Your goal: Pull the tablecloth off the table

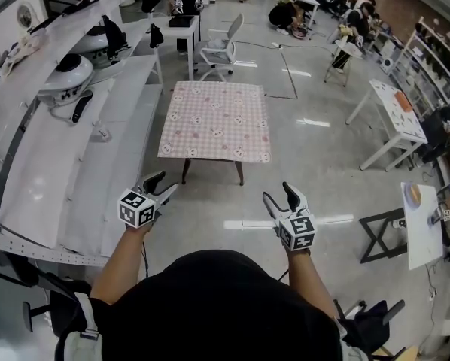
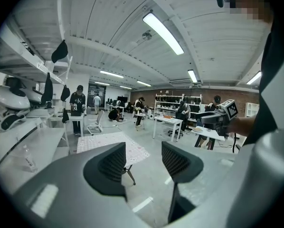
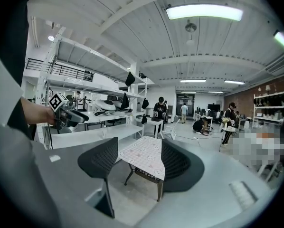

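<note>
A pink patterned tablecloth (image 1: 216, 120) covers a small dark-legged table (image 1: 240, 173) ahead of me on the grey floor. It also shows in the left gripper view as the tablecloth (image 2: 111, 143) and in the right gripper view as the tablecloth (image 3: 144, 152). My left gripper (image 1: 163, 182) is held in the air short of the table's near left corner, jaws apart and empty. My right gripper (image 1: 281, 195) hovers short of the near right corner, also apart and empty. Neither touches the cloth.
A long white bench (image 1: 82, 156) with helmet-like white devices (image 1: 65, 75) runs along the left. White tables (image 1: 394, 119) stand to the right, one at the near right (image 1: 422, 224) beside a black stand (image 1: 381, 235). An office chair (image 1: 221, 50) and people are beyond the table.
</note>
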{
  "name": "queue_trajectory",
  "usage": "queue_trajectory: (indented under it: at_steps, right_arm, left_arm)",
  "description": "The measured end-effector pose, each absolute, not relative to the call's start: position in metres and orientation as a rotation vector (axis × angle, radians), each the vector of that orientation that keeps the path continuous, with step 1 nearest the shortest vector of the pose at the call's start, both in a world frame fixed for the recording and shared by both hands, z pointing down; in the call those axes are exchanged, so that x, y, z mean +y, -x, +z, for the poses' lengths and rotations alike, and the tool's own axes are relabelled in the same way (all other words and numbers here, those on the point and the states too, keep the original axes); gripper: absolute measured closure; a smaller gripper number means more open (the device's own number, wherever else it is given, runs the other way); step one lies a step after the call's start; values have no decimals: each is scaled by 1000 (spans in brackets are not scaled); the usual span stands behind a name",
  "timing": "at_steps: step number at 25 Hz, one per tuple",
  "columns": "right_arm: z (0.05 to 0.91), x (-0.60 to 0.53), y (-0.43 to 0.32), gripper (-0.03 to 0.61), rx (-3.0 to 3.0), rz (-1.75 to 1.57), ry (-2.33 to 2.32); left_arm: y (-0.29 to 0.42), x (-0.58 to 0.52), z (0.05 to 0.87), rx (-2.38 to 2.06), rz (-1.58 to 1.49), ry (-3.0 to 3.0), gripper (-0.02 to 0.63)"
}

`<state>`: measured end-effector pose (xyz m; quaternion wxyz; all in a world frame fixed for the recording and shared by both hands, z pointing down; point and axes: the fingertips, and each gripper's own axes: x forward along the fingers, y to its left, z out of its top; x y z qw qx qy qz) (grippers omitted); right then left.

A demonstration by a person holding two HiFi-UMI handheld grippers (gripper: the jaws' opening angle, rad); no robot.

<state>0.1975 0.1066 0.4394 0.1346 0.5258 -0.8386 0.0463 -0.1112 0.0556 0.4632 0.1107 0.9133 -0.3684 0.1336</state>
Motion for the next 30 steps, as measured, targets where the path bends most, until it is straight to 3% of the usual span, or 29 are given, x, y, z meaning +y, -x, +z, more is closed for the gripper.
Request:
queue_trajectory:
  at_steps: [14, 30]
  right_arm:
    - [475, 98, -220, 253, -2439, 246, -1398]
    - [484, 48, -195, 250, -2434, 301, -1385]
  left_arm:
    - [84, 58, 478, -1120, 386, -2626, 380]
    - [112, 18, 495, -1108, 398, -2577, 380]
